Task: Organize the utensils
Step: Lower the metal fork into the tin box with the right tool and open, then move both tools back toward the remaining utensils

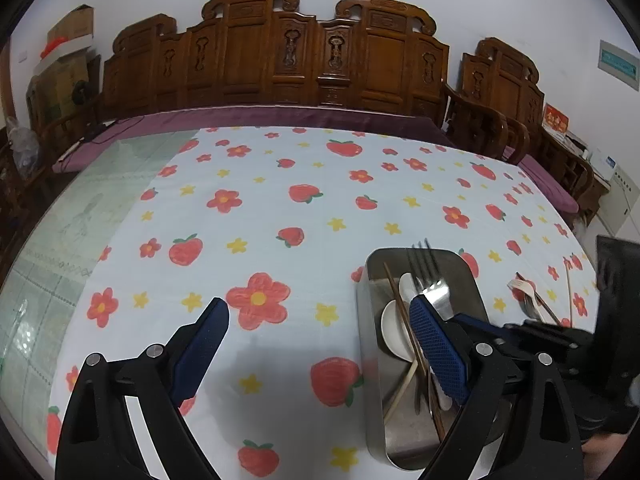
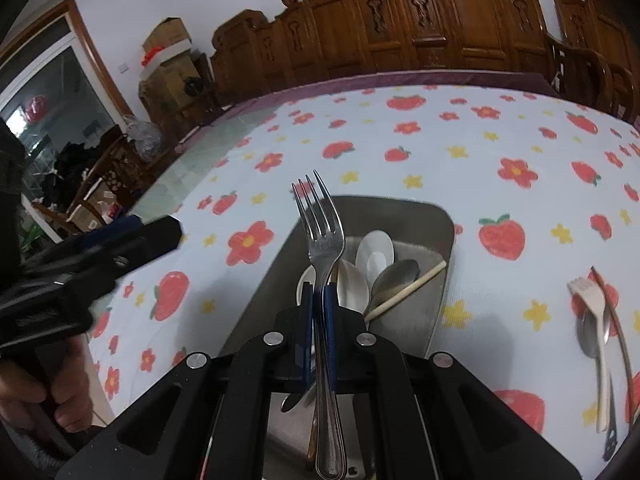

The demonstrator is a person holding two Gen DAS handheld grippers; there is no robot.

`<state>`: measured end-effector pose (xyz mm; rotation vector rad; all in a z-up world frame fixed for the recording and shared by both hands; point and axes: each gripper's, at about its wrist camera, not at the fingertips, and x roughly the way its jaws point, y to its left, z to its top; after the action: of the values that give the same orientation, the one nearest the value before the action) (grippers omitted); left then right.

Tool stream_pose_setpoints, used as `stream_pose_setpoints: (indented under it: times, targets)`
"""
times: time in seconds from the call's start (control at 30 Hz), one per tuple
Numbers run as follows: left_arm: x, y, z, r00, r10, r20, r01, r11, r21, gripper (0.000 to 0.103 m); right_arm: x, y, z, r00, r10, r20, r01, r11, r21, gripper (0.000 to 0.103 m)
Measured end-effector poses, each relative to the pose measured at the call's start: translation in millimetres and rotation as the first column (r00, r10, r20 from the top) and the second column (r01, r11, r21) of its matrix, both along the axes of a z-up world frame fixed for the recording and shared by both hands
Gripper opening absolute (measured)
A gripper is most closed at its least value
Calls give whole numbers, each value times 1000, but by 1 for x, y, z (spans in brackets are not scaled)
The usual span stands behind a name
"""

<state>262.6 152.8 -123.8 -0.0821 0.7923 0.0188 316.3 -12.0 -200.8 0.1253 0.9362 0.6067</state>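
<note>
My right gripper (image 2: 319, 300) is shut on a metal fork (image 2: 322, 232), tines pointing forward, held over a steel tray (image 2: 438, 220). The tray holds white spoons (image 2: 374, 254), a metal spoon (image 2: 396, 276) and chopsticks (image 2: 416, 284). My left gripper (image 1: 320, 316) is open and empty above the tablecloth, just left of the tray (image 1: 374, 360); its right finger overlaps the tray and the fork (image 1: 430, 280). A white plastic fork (image 2: 592, 300), a metal spoon (image 2: 592, 336) and chopsticks (image 2: 612, 312) lie on the cloth right of the tray.
A white tablecloth (image 1: 280, 208) with red flowers and strawberries covers most of the table. Bare green table surface (image 1: 60, 240) shows at the left. Carved wooden chairs (image 1: 280, 52) stand along the far edge.
</note>
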Motion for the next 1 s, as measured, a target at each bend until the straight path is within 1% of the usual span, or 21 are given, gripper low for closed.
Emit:
stream_pose_setpoints:
  times: [0.17,0.33,0.47,0.63,0.77,0.9,1.0]
  targets:
    - [0,0,0,1000,-2,0,2,1000,2,88,-1,8,-13,1000,2,-20,-3,1000,-30,7]
    - [0,0,1,1000,0,2,0,1000,-1,88,-2,11,-20,999,11,-36,-13,999,-46,8]
    - [0,0,1,1000,-2,1,2,1000,2,88,-4,13,-20,999,35,-28,-37,998,-60,9]
    - [-1,-4,1,1000,-7,2,7,1000,3,88,-5,3,-16,999,40,-14,-40,998,-49,9]
    - [-2,-14,1,1000,-23,3,23,1000,-5,88,-16,-19,-1,998,47,44,-44,997,-58,9]
    - [-5,-34,2,998,-63,9,63,998,1,88,-35,-63,17,993,24,112,-14,996,-87,9]
    - [-7,-52,3,995,-97,18,97,995,-6,88,-43,-96,25,991,-12,133,26,994,-109,9]
